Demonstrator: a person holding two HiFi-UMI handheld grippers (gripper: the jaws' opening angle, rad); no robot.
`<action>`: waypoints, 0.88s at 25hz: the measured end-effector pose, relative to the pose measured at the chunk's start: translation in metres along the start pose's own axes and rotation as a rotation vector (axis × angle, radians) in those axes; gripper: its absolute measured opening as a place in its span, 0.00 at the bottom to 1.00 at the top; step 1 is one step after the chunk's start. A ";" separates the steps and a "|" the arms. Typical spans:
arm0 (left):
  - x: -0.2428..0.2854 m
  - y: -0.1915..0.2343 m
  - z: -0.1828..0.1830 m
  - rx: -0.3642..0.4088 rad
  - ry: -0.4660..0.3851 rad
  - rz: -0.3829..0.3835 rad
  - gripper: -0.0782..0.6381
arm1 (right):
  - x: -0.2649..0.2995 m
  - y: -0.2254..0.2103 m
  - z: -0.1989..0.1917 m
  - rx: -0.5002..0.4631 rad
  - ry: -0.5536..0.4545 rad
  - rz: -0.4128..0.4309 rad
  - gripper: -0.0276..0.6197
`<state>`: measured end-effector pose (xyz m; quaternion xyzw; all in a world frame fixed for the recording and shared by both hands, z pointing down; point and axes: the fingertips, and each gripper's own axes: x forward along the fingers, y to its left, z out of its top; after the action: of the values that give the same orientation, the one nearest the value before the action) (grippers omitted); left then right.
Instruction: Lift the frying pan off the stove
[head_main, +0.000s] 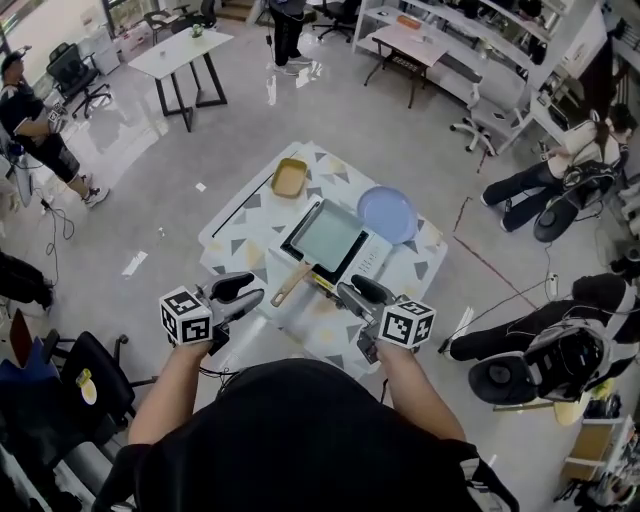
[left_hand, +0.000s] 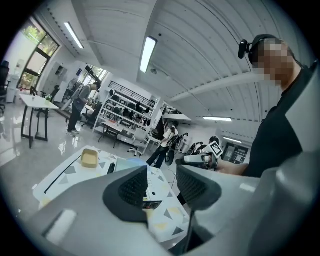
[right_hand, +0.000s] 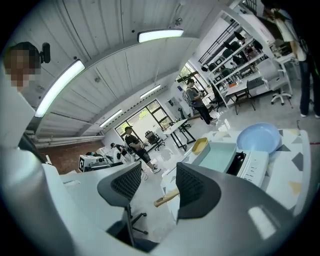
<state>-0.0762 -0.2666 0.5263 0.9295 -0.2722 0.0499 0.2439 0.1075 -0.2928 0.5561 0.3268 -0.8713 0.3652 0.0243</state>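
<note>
A rectangular pale-green frying pan (head_main: 325, 237) with a wooden handle (head_main: 290, 285) rests on a white tabletop stove (head_main: 368, 262). The handle points toward me, off the table's near edge. My left gripper (head_main: 243, 296) hovers open just left of the handle tip, holding nothing. My right gripper (head_main: 353, 294) is open to the handle's right, also apart from it. In the right gripper view the pan (right_hand: 220, 156) and its handle (right_hand: 167, 198) lie beyond the open right gripper (right_hand: 159, 189). The left gripper (left_hand: 162, 187) shows open jaws with the table behind.
A blue plate (head_main: 388, 214) sits right of the pan and a small tan tray (head_main: 290, 178) at the table's far side. The patterned tablecloth (head_main: 240, 232) covers the table. A black chair (head_main: 95, 372) stands at my left; seated people and office chairs ring the floor.
</note>
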 end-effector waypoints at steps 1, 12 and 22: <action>0.001 0.000 -0.002 -0.001 0.006 0.003 0.36 | 0.001 0.000 -0.001 0.010 0.002 0.006 0.40; 0.008 0.021 -0.037 -0.053 0.088 0.029 0.39 | 0.023 -0.026 -0.035 0.147 0.052 -0.004 0.40; 0.043 0.058 -0.062 -0.089 0.200 -0.043 0.41 | 0.060 -0.051 -0.063 0.227 0.120 -0.051 0.40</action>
<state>-0.0684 -0.3003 0.6149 0.9137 -0.2284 0.1252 0.3120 0.0779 -0.3115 0.6510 0.3272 -0.8127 0.4797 0.0484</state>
